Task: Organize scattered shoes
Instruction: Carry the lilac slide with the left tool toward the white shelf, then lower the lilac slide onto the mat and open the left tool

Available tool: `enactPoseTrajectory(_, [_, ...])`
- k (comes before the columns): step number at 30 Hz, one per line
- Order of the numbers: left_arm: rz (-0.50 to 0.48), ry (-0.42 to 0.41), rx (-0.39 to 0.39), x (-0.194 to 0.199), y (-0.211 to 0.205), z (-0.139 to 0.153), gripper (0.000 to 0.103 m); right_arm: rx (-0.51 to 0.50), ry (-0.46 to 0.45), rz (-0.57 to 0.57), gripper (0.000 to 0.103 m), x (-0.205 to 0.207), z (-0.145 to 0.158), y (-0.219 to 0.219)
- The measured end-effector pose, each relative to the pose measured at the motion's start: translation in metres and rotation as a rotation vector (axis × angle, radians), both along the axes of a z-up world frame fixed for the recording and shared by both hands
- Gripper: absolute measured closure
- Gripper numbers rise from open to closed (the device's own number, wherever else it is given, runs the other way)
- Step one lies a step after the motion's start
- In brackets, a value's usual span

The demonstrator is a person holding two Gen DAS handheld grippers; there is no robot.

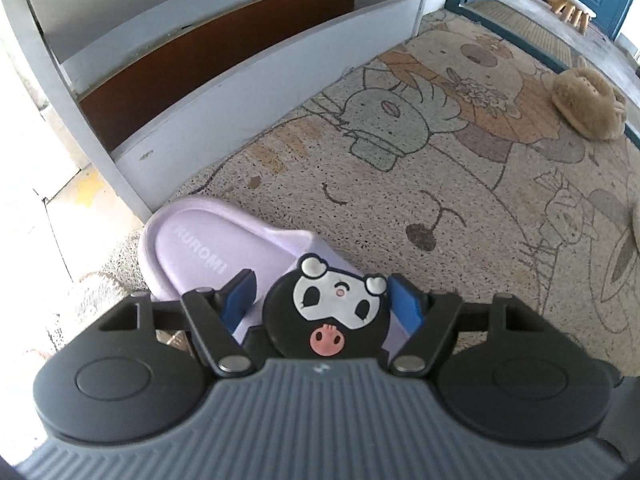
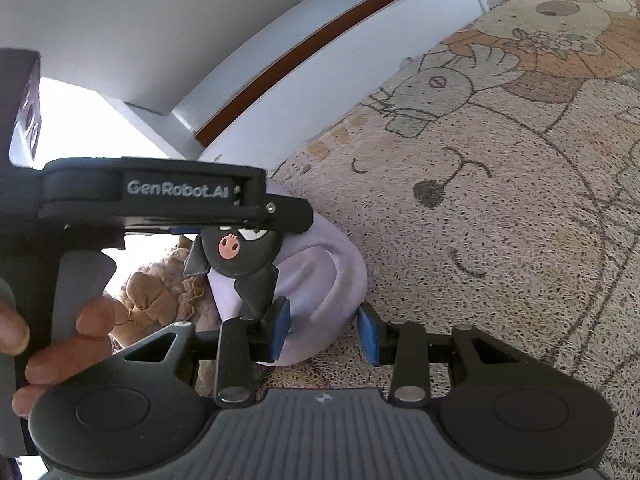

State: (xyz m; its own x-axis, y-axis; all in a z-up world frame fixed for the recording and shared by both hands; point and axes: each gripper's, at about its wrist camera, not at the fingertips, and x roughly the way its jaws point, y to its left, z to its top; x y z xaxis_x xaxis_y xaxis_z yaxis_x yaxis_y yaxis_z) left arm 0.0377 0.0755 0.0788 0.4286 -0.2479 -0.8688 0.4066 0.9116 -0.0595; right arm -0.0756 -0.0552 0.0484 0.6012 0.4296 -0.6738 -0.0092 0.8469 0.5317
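Observation:
A lilac slipper (image 1: 188, 248) with a black-and-white cartoon charm (image 1: 336, 304) on its strap lies along the mat, its heel toward the shoe rack (image 1: 256, 80). My left gripper (image 1: 322, 300) is shut across the strap, one blue pad on each side of the charm. In the right wrist view the same slipper (image 2: 320, 280) hangs under the left gripper's body (image 2: 176, 192), which a hand (image 2: 60, 344) holds. My right gripper (image 2: 324, 332) straddles the slipper's outer rim. Its left pad touches the rim and its right pad stands just clear, so it is open.
The grey shoe rack has a brown shelf board (image 1: 180, 64) and stands at the mat's far left edge. A beige furry slipper (image 1: 586, 100) lies far right on the cartoon mat (image 1: 440, 184). Another furry beige slipper (image 2: 152, 300) lies below the left gripper. A blue door frame (image 1: 520, 32) borders the mat.

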Motion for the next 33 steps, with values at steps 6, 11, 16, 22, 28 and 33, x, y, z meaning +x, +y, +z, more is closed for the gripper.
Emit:
enactPoseTrajectory(6, [-0.04,-0.021,0.006,-0.008,0.005,0.0,0.03,-0.004,0.01,0.018,0.06,-0.002,-0.001,0.006])
enactPoseTrajectory(11, [-0.035,-0.022,0.013,-0.008,0.008,-0.002,0.028,-0.013,0.012,0.029,0.06,-0.004,-0.001,0.013])
enactPoseTrajectory(16, [-0.037,-0.006,0.013,-0.006,0.005,-0.005,0.028,-0.003,0.032,0.021,0.059,-0.006,-0.002,0.014])
enactPoseTrajectory(22, [-0.051,-0.015,0.034,-0.008,0.001,-0.007,0.025,0.018,0.049,0.027,0.058,-0.006,-0.004,0.012])
enactPoseTrajectory(28, [-0.018,0.025,0.0,0.003,0.008,-0.008,0.022,0.02,0.03,0.043,0.05,-0.007,0.001,0.006])
enactPoseTrajectory(33, [-0.006,-0.019,0.059,0.0,0.004,-0.003,0.01,0.012,0.009,0.071,0.039,-0.013,0.007,0.003])
